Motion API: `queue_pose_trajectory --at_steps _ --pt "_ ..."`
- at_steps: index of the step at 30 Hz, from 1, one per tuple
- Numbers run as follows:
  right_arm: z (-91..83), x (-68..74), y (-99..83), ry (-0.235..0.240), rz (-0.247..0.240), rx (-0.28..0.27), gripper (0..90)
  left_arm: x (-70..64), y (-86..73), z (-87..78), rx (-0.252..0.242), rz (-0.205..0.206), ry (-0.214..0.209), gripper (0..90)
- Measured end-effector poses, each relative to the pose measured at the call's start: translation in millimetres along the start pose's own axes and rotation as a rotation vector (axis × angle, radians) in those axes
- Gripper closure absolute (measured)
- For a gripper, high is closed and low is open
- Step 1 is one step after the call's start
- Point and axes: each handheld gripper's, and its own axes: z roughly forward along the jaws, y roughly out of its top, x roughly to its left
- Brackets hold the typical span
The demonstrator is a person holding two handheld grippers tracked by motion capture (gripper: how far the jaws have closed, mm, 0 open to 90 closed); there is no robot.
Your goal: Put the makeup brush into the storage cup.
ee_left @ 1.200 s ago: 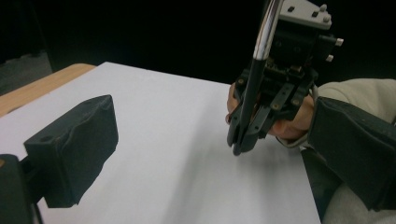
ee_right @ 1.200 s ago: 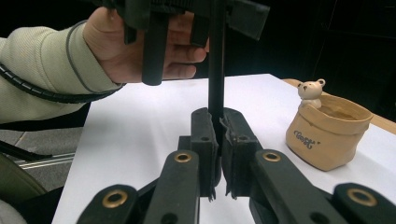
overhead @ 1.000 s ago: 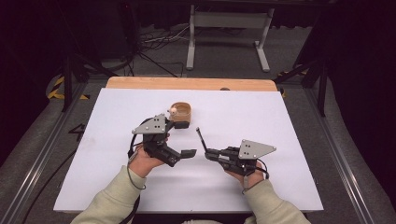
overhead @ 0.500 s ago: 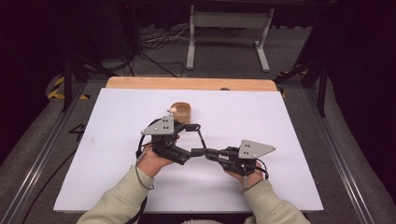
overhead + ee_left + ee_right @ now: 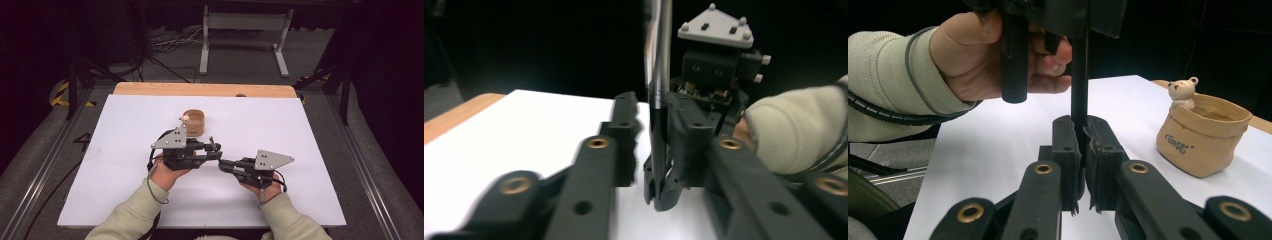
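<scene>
Two hand-held tools meet near the middle of a white table (image 5: 310,150) whose far edge shows a strip of bare wood.

Right tool (image 5: 223,164): held in the person's right hand (image 5: 262,187), it points toward the left one. In the right gripper view its jaws stand nearly together, clamped on the lower end of a thin black pen (image 5: 1079,80) that rises upright between them (the jagged pads (image 5: 1098,150) press it from both sides).

Left tool (image 5: 216,150): held in the left hand (image 5: 167,172), with its grey three-cornered plate on top. In the left gripper view its jaws stand a moderate way apart, one on each side of the pen (image 5: 659,100), whose upper part there looks grey and shiny; the pictures do not settle whether either jaw touches the pen. Beyond them the right tool (image 5: 664,185) faces the camera, gripping the pen's dark lower part.

Position of the pen: in the high view it shows as a short dark rod (image 5: 213,143) at the point where the two tools meet, above the table.

Background: a small tan pouch-like holder (image 5: 194,122) stands upright just beyond the left tool, with a little cream bear figure (image 5: 1182,91) perched at its rim (lettering on its side is too small to read).
</scene>
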Motion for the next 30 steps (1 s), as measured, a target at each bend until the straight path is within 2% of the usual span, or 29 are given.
queue_pose_trajectory --at_steps 1,10,13,15,18,20,22,24,26,28,30 --pt "0.0 -0.3 -0.2 -0.001 0.004 0.001 84.4 -0.7 0.1 0.0 0.002 0.001 -0.002 79.7" --pt "0.0 -0.2 -0.6 0.001 0.005 0.003 84.2 -0.1 0.5 0.3 0.007 -0.014 -0.018 81.6" --pt "0.4 -0.2 -0.4 0.005 -0.001 0.008 83.7 0.2 1.0 0.8 0.014 -0.036 -0.041 82.5" --pt "0.5 0.4 0.8 0.006 -0.014 0.016 81.3 -1.3 1.4 1.0 0.007 -0.034 -0.055 82.8" --pt "0.8 1.8 5.1 0.008 -0.024 0.002 60.7 -4.7 5.6 2.2 0.018 -0.02 -0.058 82.9" --pt "0.7 1.9 6.4 0.01 -0.021 0.006 58.9 -5.1 7.3 2.1 0.019 -0.015 -0.056 82.8" --pt "0.3 2.6 8.0 0.008 -0.024 0.01 50.7 -4.7 9.9 1.4 0.023 -0.013 -0.052 82.9" --pt "-1.6 1.7 8.8 -0.004 -0.004 -0.007 41.4 -3.4 11.8 0.0 0.023 -0.016 -0.04 82.8" --pt "-3.5 0.6 9.5 -0.017 0.008 -0.02 33.1 0.9 15.0 -2.9 0.033 -0.028 -0.005 82.9" --pt "-4.2 0.0 9.8 -0.023 0.017 -0.028 29.8 1.8 15.9 -3.7 0.026 -0.041 0.01 82.8" --pt "-7.6 -1.3 10.9 -0.045 0.025 -0.05 20.4 5.4 20.1 -5.9 0.013 -0.064 0.059 82.8"
